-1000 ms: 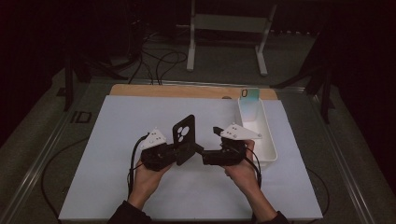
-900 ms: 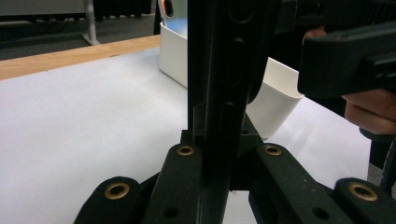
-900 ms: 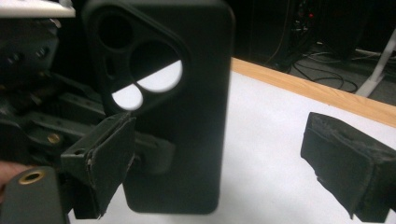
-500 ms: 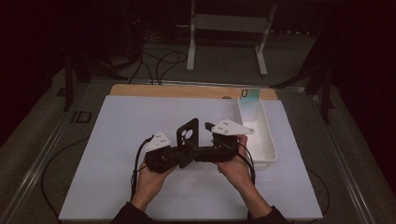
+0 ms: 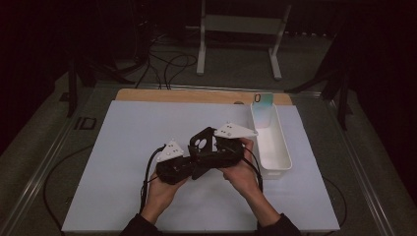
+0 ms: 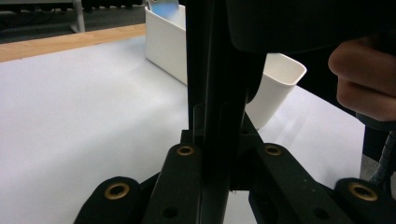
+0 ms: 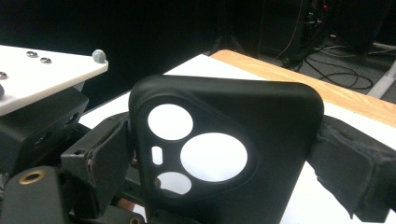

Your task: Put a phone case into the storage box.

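Note:
A black phone case (image 5: 202,142) with round camera cut-outs is held above the white mat between both grippers, tilted, its cut-out end toward the far side. My left gripper (image 5: 195,166) is shut on its near edge; in the left gripper view the case (image 6: 217,70) stands edge-on between the jaws of that gripper (image 6: 217,156). My right gripper (image 5: 210,148) is shut across the case's width. In the right gripper view the case (image 7: 261,116) sits between that gripper's (image 7: 229,163) two pads (image 7: 109,154). The left gripper's white plate (image 7: 42,74) shows at left.
A long white bin (image 5: 272,142) lies on the mat to the right of the hands, with a small bluish item (image 5: 263,100) at its far end. The white mat (image 5: 123,147) covers a wooden table (image 5: 162,94). Cables and a stand lie beyond.
The case has tipped from nearly upright to a flatter tilt. Both hands have drawn closer together and slightly toward the person, and the right gripper's plate has shifted left.

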`<state>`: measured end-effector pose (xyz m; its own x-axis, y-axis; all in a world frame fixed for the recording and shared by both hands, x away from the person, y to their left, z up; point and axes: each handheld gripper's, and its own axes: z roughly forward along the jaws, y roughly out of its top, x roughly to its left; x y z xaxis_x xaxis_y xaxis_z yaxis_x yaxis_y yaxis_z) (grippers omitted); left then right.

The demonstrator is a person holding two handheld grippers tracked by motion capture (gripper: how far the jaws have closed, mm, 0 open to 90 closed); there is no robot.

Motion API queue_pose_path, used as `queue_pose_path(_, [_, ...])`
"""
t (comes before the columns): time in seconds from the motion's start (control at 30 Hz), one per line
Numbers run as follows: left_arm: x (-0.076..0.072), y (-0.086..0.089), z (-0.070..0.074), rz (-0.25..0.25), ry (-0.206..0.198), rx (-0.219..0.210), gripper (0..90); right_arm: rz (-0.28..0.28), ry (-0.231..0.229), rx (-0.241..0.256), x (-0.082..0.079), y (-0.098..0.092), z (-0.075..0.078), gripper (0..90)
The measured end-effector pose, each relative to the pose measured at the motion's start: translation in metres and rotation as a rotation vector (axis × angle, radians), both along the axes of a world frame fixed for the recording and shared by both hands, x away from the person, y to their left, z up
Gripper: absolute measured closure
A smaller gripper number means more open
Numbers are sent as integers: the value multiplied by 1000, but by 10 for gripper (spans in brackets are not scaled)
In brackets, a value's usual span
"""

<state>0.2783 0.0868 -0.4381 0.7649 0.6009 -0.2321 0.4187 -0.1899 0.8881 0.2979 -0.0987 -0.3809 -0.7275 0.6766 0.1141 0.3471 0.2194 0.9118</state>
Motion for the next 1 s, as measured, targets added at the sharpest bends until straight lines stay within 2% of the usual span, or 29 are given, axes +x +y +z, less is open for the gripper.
queue_pose_path(0.47, [-1,-2,-1,-3,-1,0,852,-7,27,-15,1,1,-3,124])
queue_pose_path(0.7, [-1,-2,-1,-4,-5,-4,839,-20,12,-12,-1,1,-3,139])
queue_pose_path(0.8, [-2,0,0,-3,-11,1,719,-21,9,-9,-1,1,-3,140])
queue_pose_path(1.0, [-5,2,1,50,-37,52,449,-21,9,-4,-1,2,-4,139])
